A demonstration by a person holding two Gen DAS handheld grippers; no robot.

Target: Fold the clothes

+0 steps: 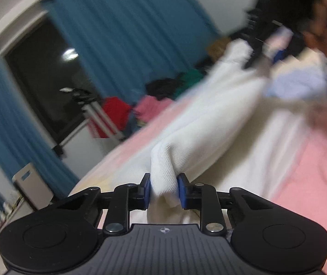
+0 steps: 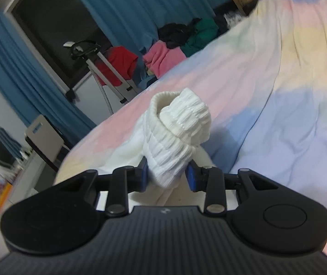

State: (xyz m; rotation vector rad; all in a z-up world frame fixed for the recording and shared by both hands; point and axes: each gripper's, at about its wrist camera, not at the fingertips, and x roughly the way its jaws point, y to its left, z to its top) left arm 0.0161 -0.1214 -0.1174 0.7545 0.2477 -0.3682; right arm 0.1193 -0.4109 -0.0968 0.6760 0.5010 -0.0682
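A white garment (image 1: 209,123) stretches across a pastel striped bed sheet (image 1: 312,194). My left gripper (image 1: 164,190) is shut on a bunched fold of it, lifted above the sheet. In the left wrist view my right gripper (image 1: 269,52) shows blurred at the upper right, holding the garment's far end. In the right wrist view my right gripper (image 2: 167,176) is shut on the garment's ribbed white cuff (image 2: 181,123), which sticks up between the blue pads. The bed sheet (image 2: 289,91) lies beneath.
A pile of clothes, pink (image 2: 163,57), green (image 2: 202,32), black and red (image 2: 120,61), lies past the bed's far edge. Blue curtains (image 1: 122,34) and a dark window are behind. A metal stand (image 2: 108,73) and a grey chair (image 2: 42,135) stand at the left.
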